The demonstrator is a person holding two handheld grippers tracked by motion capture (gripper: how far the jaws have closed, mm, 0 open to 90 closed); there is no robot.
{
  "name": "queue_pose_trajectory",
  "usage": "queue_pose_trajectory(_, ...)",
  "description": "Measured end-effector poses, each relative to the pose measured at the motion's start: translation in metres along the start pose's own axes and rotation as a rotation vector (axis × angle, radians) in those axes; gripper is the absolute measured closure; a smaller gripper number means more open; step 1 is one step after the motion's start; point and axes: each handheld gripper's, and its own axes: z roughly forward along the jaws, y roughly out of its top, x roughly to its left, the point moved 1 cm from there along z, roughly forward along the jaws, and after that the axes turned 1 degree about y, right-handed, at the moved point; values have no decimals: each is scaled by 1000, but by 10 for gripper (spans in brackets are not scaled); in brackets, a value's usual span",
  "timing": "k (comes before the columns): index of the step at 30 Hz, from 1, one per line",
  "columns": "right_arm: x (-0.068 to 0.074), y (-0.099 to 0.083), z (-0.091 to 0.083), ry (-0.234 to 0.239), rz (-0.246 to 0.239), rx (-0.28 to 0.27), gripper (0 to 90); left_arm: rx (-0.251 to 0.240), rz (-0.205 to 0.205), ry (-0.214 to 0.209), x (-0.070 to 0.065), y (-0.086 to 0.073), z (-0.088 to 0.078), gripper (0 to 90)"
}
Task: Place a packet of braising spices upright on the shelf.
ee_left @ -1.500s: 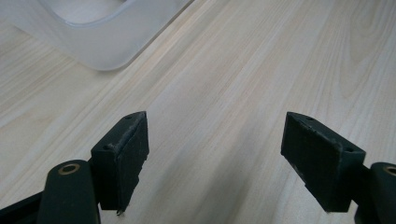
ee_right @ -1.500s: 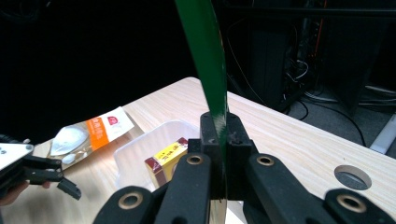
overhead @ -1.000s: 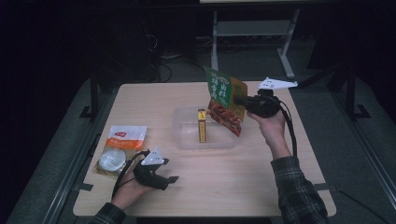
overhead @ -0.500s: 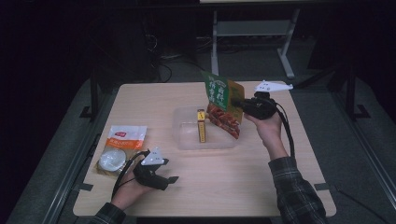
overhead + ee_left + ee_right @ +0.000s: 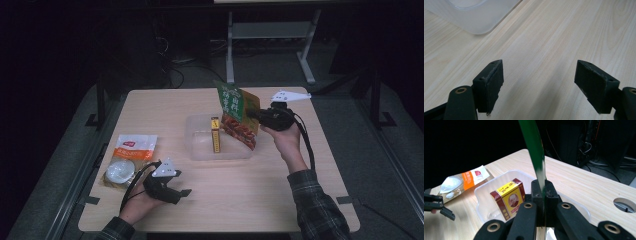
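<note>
The green snack pouch (image 5: pixel 238 116) hangs in the air over the right end of the clear plastic tub (image 5: pixel 200 149), its lower red part dipping towards the tub's right rim. Your right gripper (image 5: pixel 541 195) has its jaws clamped tight on the pouch's thin edge, which rises straight up between them in the right gripper view. Inside the tub a red and yellow box (image 5: pixel 508 198) stands upright, just left of the pouch. Your left gripper (image 5: pixel 539 82) rests low over bare wood near the front left of the table (image 5: pixel 240 200), jaws spread wide with nothing between them, a corner of the tub ahead of it. Just beside that hand, at the table's left edge, lies an orange and white packet (image 5: pixel 127 159), flat on the wood.
</note>
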Motion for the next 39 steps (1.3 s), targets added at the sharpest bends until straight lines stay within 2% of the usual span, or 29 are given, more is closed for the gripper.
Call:
queue_pose_trajectory(13, 2, -9, 7, 12, 0, 61, 892, 1, -9, -3, -1, 0, 1, 228)
queue_pose_trajectory(16, 0, -12, 6, 16, 10, 59, 882, 11, 5, -5, -1, 0, 1, 228)
queue_pose_trajectory(18, -1, -12, 4, 15, 15, 67, 833, 11, 7, -6, -1, 1, 1, 228)
queue_pose_trajectory(21, -3, -12, 2, 32, 26, 66, 662, 8, 1, -7, -1, 1, 1, 227)
queue_pose_trajectory(25, -3, -12, -1, 12, 21, 82, 484, 6, 2, -4, -1, 1, 0, 227)
queue_pose_trajectory(29, -3, -13, -7, -21, 23, 93, 355, 4, 1, -5, -1, 2, 0, 226)
queue_pose_trajectory(33, -1, -16, -14, -17, 9, 111, 282, 5, 3, -4, -1, 2, -1, 225)
queue_pose_trajectory(35, 1, -20, -18, -20, 4, 155, 245, 6, 2, -4, -1, 2, -1, 224)
queue_pose_trajectory(38, 5, -31, -25, -26, -11, 161, 227, 8, 5, -2, -1, 2, -1, 224)
queue_pose_trajectory(39, 6, -33, -26, -26, -3, 179, 209, 9, 7, -1, -1, 2, -1, 224)
